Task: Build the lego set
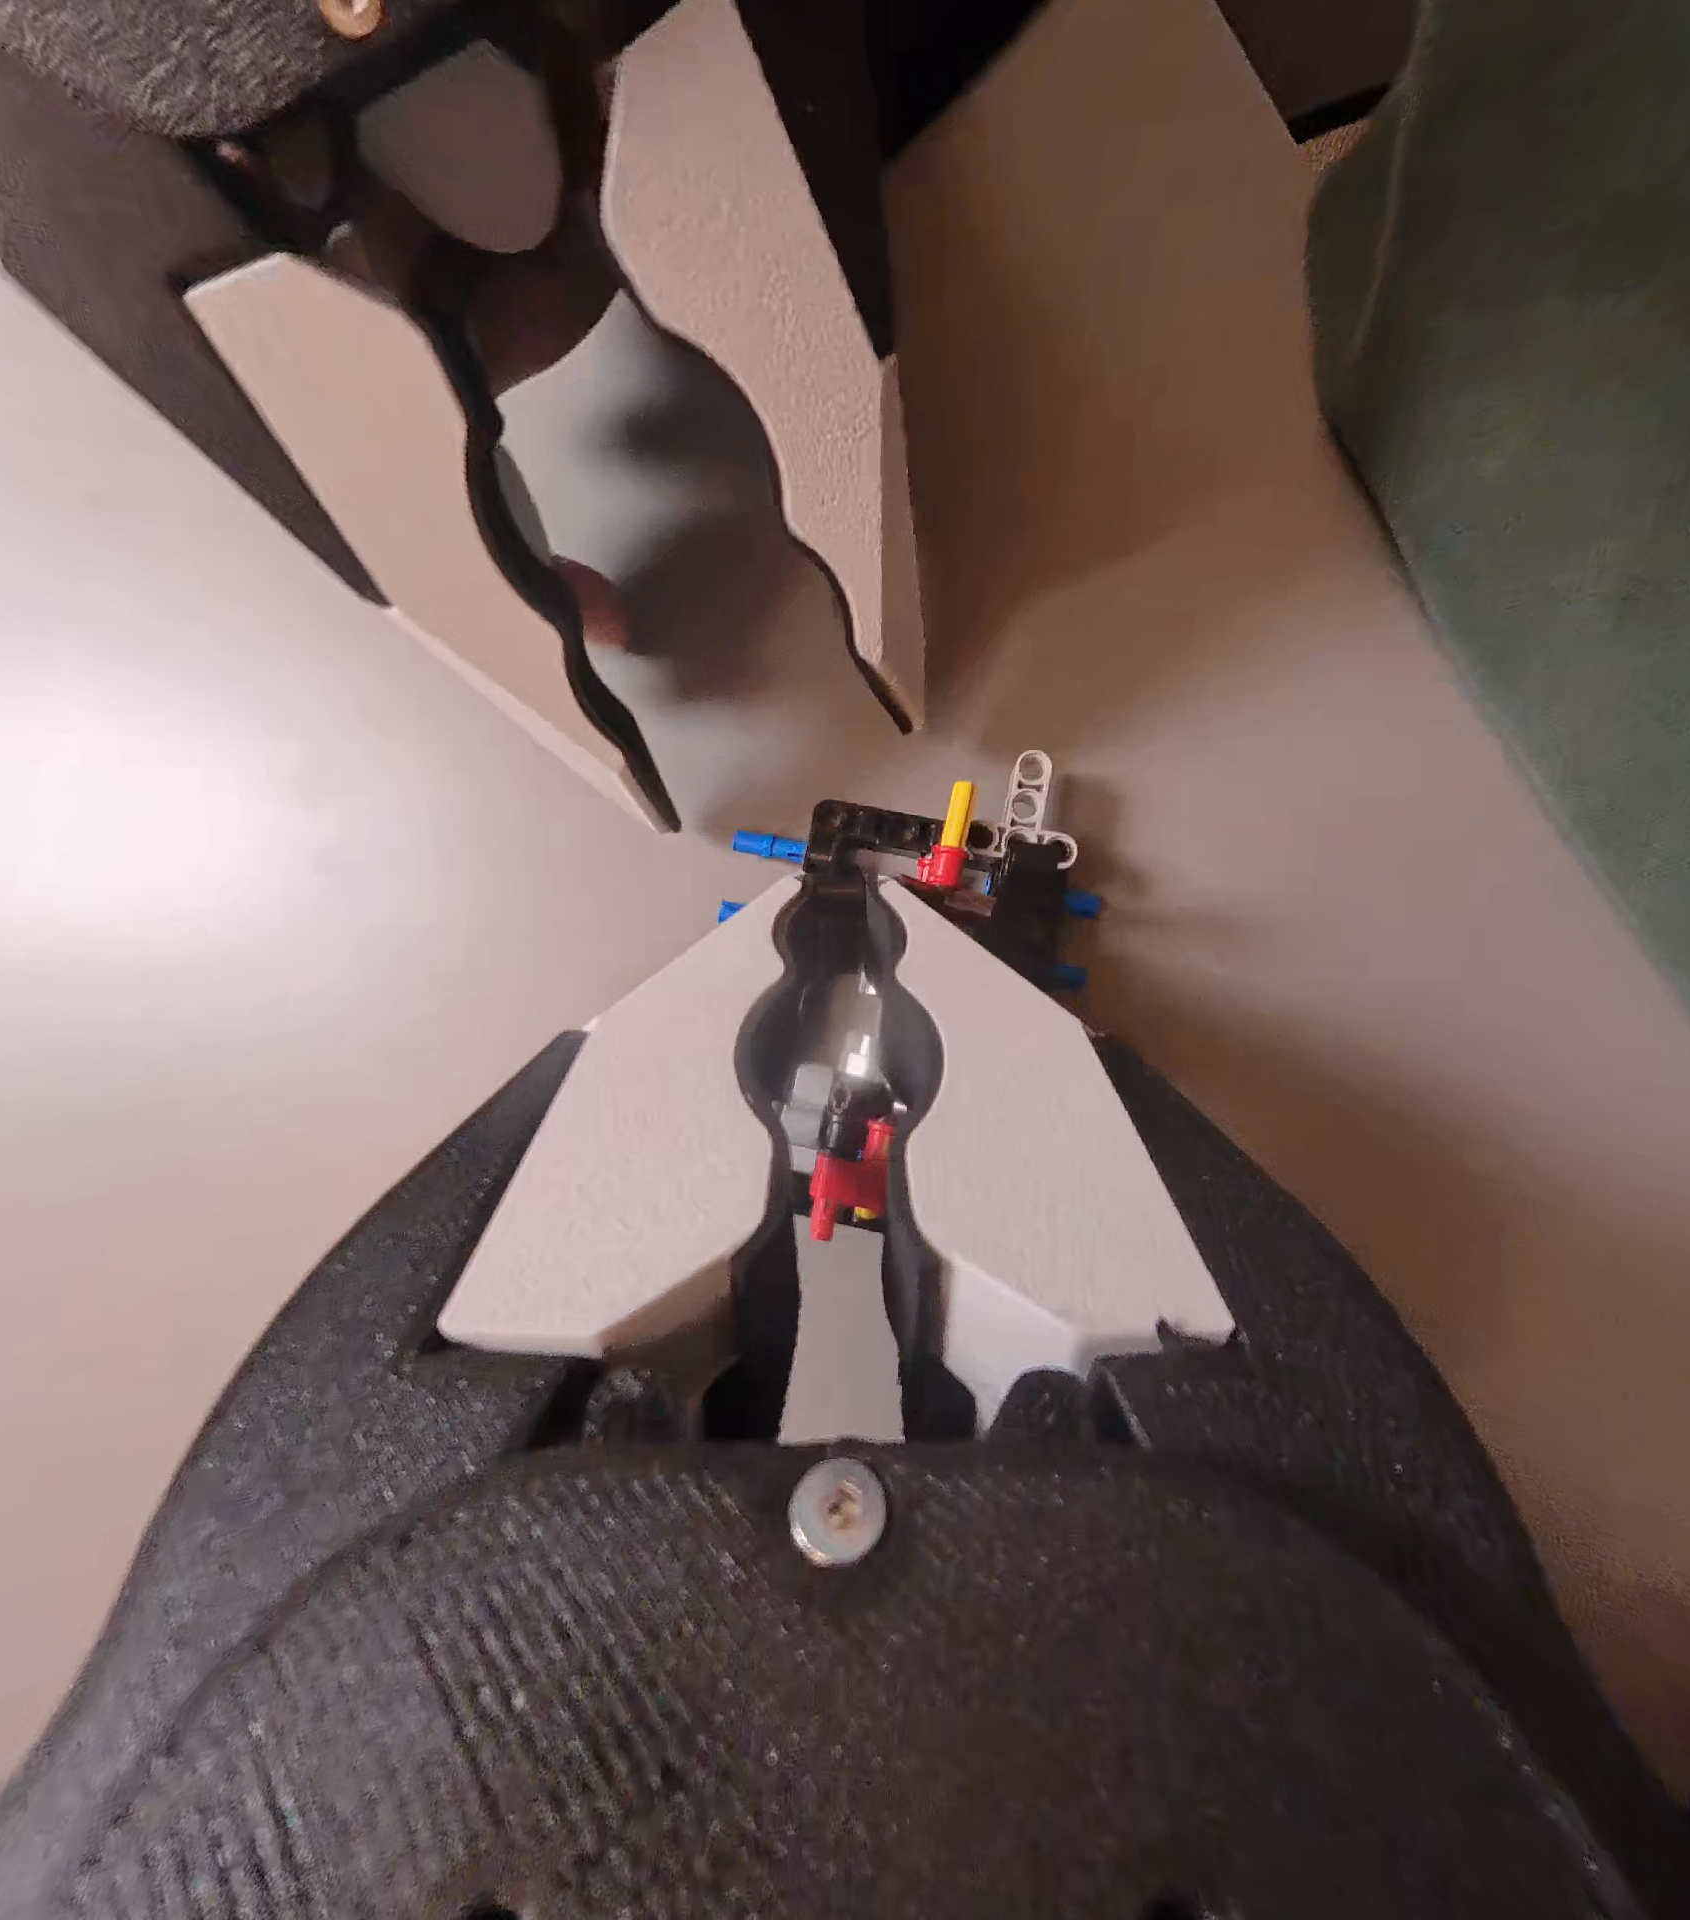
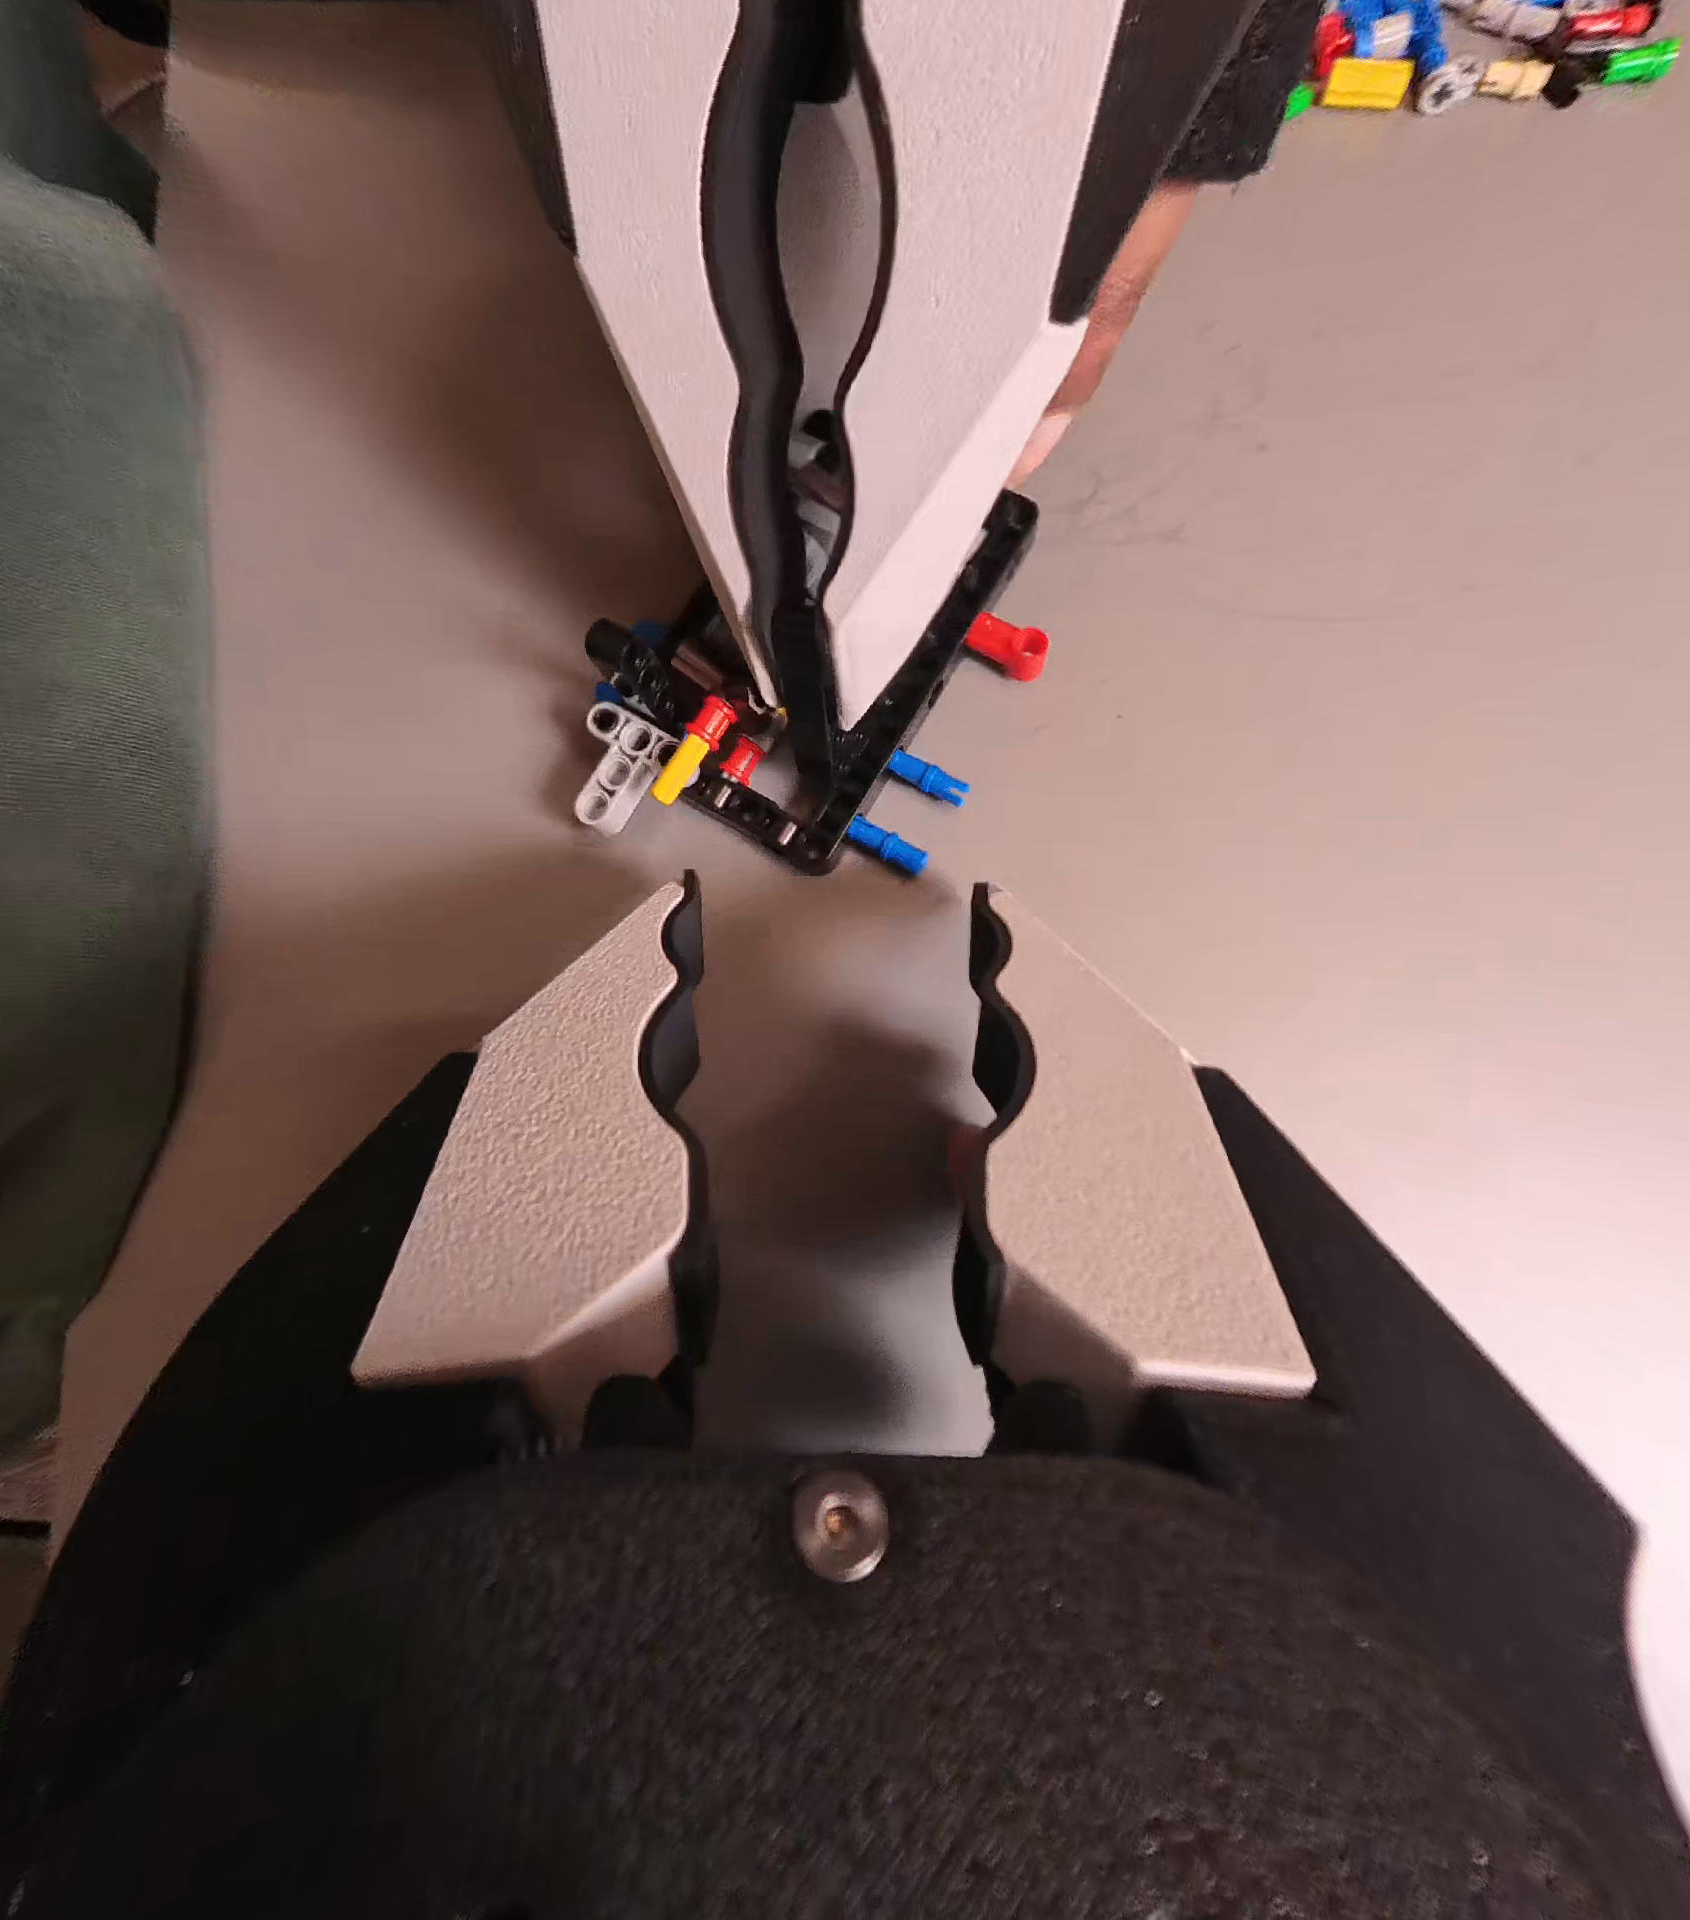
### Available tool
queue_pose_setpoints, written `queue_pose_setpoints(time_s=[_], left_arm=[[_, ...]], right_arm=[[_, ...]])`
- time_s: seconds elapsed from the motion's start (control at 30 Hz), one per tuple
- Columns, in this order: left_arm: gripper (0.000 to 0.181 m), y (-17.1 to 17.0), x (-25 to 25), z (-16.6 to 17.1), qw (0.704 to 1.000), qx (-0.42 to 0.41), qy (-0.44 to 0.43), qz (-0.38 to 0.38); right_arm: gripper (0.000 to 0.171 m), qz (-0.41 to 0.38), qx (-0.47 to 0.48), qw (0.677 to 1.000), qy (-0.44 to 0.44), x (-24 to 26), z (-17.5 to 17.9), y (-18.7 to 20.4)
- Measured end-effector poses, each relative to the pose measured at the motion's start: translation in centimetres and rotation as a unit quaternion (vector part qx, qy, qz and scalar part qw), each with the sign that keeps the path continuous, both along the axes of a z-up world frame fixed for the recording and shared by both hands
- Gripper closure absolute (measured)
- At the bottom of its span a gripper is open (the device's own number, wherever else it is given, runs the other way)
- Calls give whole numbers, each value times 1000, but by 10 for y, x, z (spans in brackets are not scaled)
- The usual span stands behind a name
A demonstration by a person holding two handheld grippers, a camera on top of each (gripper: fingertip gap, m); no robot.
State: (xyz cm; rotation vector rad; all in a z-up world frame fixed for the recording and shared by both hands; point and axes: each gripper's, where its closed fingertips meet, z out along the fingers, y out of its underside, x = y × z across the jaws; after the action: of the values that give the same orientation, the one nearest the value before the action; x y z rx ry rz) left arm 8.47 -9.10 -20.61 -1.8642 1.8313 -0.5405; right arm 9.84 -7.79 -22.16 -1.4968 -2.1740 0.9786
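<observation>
So the left gripper (image 1: 836,883) is clamped tight on the black beam frame (image 2: 825,821) of the lego build (image 1: 966,847), which sits on the beige table (image 2: 1392,727). Blue pins (image 2: 927,774) poke out its right side, with a yellow axle (image 2: 677,771) and a white beam (image 2: 615,769) on its left. The right gripper (image 2: 833,899) hovers just near of it, jaws spread wide with nothing between them. Loose pieces (image 2: 1475,57) lie far right

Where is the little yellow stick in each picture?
Left wrist view: the yellow stick stands just above the middle, right of the shut left claw.
Right wrist view: it lies left of the middle, beside the white beam.
Shared landmark: the black frame.
</observation>
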Motion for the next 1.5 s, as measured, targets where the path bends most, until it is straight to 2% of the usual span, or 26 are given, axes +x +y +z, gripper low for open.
queue_pose_setpoints(time_s=[0.2, 0.4, 0.47, 0.67, 0.8, 1.03, 1.23, 1.37, 1.5], left_arm=[[175, -11, 7, -1, 999, -21, 6, -49], [175, -19, 14, -1, 994, -38, 23, -96], [175, -20, 16, -2, 993, -44, 30, -101], [175, -21, 20, -2, 992, -36, 33, -114], [175, -24, 23, -2, 989, -21, 50, -140], [175, -21, 21, -8, 987, 3, 76, -141], [175, -18, 21, -9, 990, 29, 61, -126], [175, -12, 21, -9, 991, 48, 54, -114], [175, -8, 21, -9, 993, 53, 45, -100]], right_arm=[[127, 22, 9, 1000, -15, 2, -3, -3], [145, 31, 35, 999, 0, 1, -5, -2], [152, 48, 44, 998, 4, 3, -5, -4], [154, 101, 67, 992, 16, 12, -6, -12], [167, 134, 82, 987, 19, 8, -7, -16], [167, 144, 78, 986, 24, 3, -7, -11], [165, 112, 78, 990, 37, 2, -5, -9], [153, 78, 72, 994, 24, 10, -4, -6], [131, 7, 12, 1000, 2, 20, -1, -9]])
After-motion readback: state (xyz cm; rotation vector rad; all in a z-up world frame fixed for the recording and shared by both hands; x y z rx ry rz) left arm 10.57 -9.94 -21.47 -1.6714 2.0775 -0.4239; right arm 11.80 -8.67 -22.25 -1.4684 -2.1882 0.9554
